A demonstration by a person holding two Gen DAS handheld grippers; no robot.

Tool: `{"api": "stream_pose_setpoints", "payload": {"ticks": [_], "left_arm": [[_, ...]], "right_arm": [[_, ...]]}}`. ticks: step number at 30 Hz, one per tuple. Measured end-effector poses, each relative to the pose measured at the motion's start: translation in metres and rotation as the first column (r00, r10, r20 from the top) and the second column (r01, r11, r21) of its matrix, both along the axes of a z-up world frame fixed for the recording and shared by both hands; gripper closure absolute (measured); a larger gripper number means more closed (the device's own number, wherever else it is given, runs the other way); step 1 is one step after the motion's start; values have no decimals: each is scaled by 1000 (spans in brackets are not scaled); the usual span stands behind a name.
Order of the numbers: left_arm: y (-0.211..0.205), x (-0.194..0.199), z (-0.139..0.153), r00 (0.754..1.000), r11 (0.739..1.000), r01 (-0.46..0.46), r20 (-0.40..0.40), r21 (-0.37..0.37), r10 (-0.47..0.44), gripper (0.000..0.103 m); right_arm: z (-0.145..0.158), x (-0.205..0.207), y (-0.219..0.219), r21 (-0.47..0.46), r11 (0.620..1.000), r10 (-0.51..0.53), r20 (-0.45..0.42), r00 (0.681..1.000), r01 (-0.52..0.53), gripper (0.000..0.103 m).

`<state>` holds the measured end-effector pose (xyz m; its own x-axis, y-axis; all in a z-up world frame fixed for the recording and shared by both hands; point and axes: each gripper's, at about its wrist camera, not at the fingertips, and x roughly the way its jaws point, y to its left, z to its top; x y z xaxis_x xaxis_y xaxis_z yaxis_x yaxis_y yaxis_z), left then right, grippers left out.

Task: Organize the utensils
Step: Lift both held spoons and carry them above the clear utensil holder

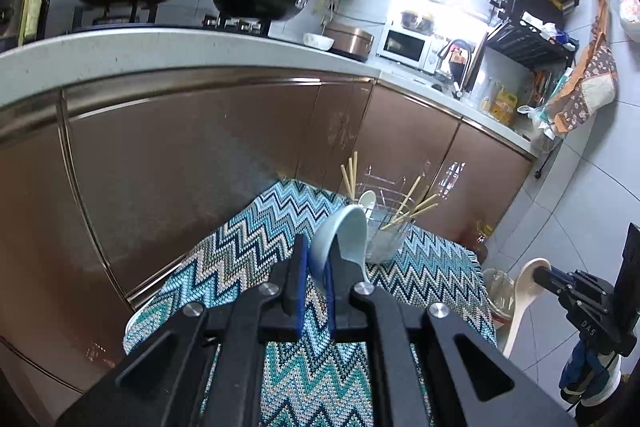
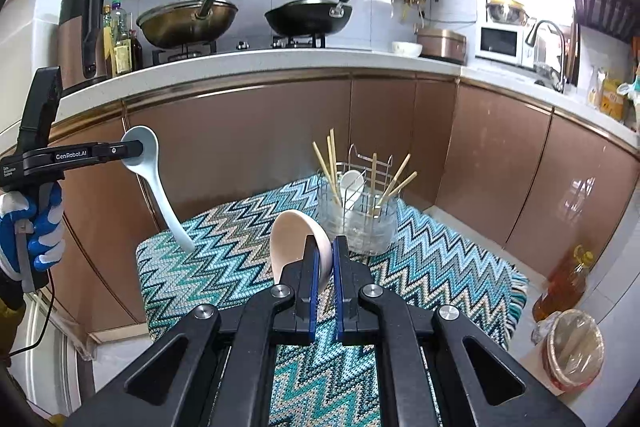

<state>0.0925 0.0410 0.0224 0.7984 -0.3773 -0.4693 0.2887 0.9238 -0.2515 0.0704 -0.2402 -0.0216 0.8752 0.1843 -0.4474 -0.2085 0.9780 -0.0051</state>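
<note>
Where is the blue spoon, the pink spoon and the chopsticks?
Blue spoon [image 2: 141, 151]: right wrist view, on its bowl.
Pink spoon [image 2: 294, 241]: right wrist view, on its bowl.
Chopsticks [image 2: 332, 157]: right wrist view, on an upright stick in the holder.

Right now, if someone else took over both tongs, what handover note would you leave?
Left tongs: shut on the bowl end of the pale blue spoon, handle hanging down.
Right tongs: shut on the pinkish spoon.
Utensil holder stands at the far end of the zigzag mat.
Done: chopsticks and white spoon in the holder.
Left: put both held spoons in.
</note>
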Motion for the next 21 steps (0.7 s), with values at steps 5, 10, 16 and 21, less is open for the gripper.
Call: {"api": "stream_pose_setpoints", "payload": {"ticks": [5,10,16,21], "left_arm": [[1,-11,11,1000,1000,-7,27,8,7,96],[1,-20,21,998,1000,-17,60,20,16,96],[4,-27,30,996,999,-27,86,21,25,96],[6,-31,37,994,999,-34,102,22,32,96]], "right_arm": [[10,-9,2,-10,1000,-8,34,999,9,97],[20,-18,2,-17,999,-26,74,997,28,97],[29,-25,-1,-16,999,-43,109,993,45,97],[34,-33,-2,-24,998,-48,134,990,52,97]]}}
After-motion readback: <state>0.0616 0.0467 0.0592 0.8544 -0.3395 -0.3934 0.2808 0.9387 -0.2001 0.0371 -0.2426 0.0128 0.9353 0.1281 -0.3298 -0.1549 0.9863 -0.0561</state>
